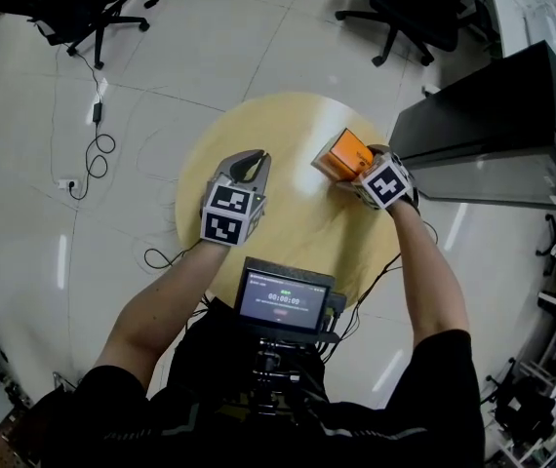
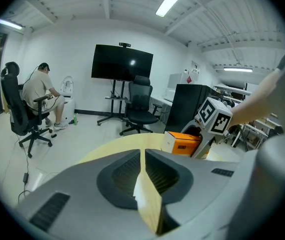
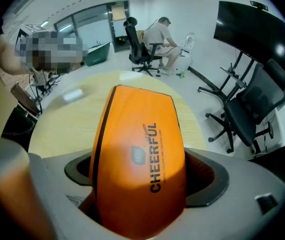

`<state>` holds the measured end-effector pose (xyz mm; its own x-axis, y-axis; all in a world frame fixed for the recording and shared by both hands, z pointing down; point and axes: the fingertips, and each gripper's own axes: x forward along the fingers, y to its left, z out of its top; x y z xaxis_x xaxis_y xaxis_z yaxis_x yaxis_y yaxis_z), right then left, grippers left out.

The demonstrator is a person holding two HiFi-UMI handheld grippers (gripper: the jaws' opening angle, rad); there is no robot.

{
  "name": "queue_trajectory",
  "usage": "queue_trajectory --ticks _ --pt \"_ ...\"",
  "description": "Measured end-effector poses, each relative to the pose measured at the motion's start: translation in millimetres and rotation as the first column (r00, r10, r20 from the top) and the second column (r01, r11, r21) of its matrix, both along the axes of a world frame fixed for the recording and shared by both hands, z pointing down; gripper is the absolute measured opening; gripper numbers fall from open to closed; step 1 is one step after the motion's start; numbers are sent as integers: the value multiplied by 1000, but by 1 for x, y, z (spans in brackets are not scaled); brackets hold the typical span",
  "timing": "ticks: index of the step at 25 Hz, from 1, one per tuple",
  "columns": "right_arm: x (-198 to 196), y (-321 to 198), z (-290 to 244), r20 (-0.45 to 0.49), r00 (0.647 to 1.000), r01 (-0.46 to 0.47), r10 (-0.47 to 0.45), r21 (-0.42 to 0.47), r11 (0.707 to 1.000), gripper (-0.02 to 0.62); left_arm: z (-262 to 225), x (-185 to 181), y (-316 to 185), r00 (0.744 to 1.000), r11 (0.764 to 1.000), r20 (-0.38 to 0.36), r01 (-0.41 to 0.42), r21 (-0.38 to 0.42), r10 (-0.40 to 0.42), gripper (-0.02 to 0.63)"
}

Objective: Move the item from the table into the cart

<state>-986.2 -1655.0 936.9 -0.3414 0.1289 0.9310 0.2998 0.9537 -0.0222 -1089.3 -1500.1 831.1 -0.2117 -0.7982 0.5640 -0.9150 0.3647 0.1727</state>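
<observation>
I saw the orange box (image 3: 137, 154) as smooth card with a faint sheen and matt black print. The desk (image 1: 288, 125) looked like pale wood laminate, smooth and slightly glossy. The left hand-held gripper (image 2: 143, 154) was matt grey plastic with dark ribbed pads (image 2: 124, 172). The tiled floor (image 1: 210, 37) shone.

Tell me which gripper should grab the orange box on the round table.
Right. The right gripper has its open jaws either side of the orange box, pads not yet pressing. The left gripper is shut, empty and apart from the box, over the round table.
</observation>
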Motion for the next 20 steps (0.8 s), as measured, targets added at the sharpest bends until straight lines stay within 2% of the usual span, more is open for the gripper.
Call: queue_trajectory --ticks 4,7,16,20 --pt "0 -1 0 -9 1000 28 -28 14 999 477 8 5 6 1000 1000 -16 8 -5 -8 40" --pt "-1 3 2 -16 999 28 -28 -14 1000 477 13 5 10 1000 1000 -20 15 -10 -16 40" --pt "13 -6 18 -131 989 62 -63 -10 998 477 9 11 8 1000 1000 -27 15 -5 -15 40" --pt "-5 7 21 -74 995 74 -74 0 997 441 20 1 12 999 1000 -33 18 -1 -18 40"
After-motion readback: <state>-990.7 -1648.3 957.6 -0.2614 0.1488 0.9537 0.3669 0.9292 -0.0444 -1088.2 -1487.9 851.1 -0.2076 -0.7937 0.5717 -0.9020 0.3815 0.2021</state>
